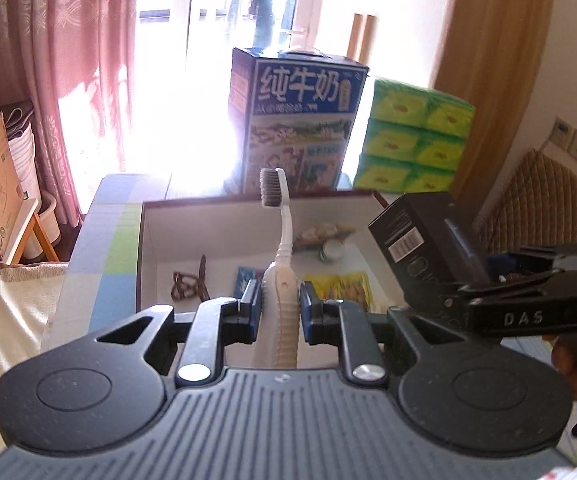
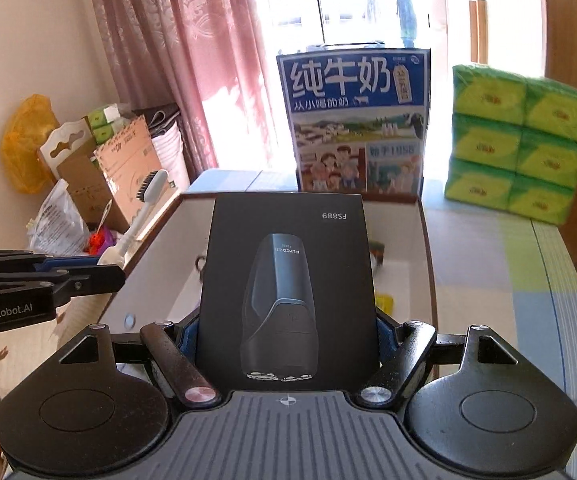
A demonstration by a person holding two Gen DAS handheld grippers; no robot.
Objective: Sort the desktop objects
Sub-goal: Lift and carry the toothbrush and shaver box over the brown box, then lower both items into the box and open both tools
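My left gripper [image 1: 279,308] is shut on a white toothbrush [image 1: 282,264], held upright with its dark bristles at the top, above the near edge of an open white-lined box [image 1: 156,240]. My right gripper [image 2: 286,332] is shut on a black shaver box [image 2: 288,272] marked FS889, held over the same open box [image 2: 420,248]. In the left wrist view the shaver box [image 1: 412,236] and the right gripper sit at the right. In the right wrist view the toothbrush [image 2: 144,200] and the left gripper sit at the left.
The box holds glasses [image 1: 190,280], a yellow packet [image 1: 344,286], a blue packet [image 1: 244,278] and a small jar [image 1: 332,250]. Behind it stand a blue milk carton [image 1: 296,120] and green tissue packs [image 1: 412,136]. Cardboard boxes and bags [image 2: 100,168] lie left of the table.
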